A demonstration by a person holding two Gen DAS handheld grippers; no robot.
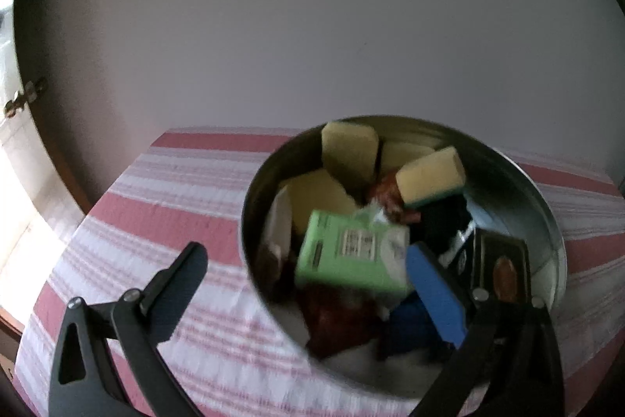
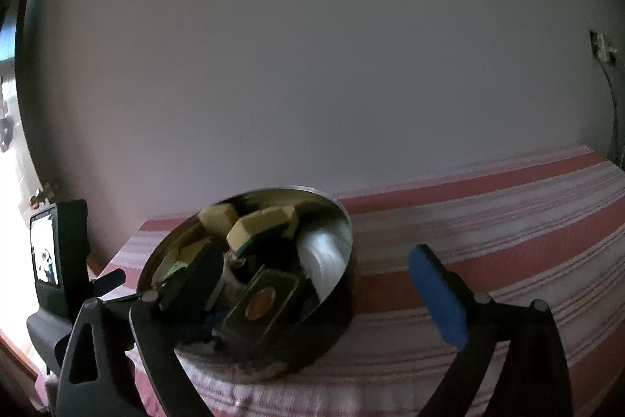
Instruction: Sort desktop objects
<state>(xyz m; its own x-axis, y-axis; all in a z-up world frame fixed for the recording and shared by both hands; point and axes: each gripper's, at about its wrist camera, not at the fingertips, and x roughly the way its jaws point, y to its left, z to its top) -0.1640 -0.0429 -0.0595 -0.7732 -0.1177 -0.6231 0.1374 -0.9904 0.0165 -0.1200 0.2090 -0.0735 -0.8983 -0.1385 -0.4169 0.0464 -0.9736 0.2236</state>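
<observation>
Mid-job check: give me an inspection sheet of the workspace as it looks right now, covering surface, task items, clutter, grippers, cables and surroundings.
Surface: striped red and white tablecloth covers the table.
Job's things: round metal tin holds yellow sponges, a green box, a dark box with a copper oval and reddish-brown wrappers; views are blurred.
Clutter: nothing seen on the cloth outside the tin.
Grippers: left gripper open, its right finger over the tin; right gripper open, its left finger over the tin, both empty.
Cables: a cable hangs from a wall outlet.
Surroundings: plain wall; bright window at left.
</observation>
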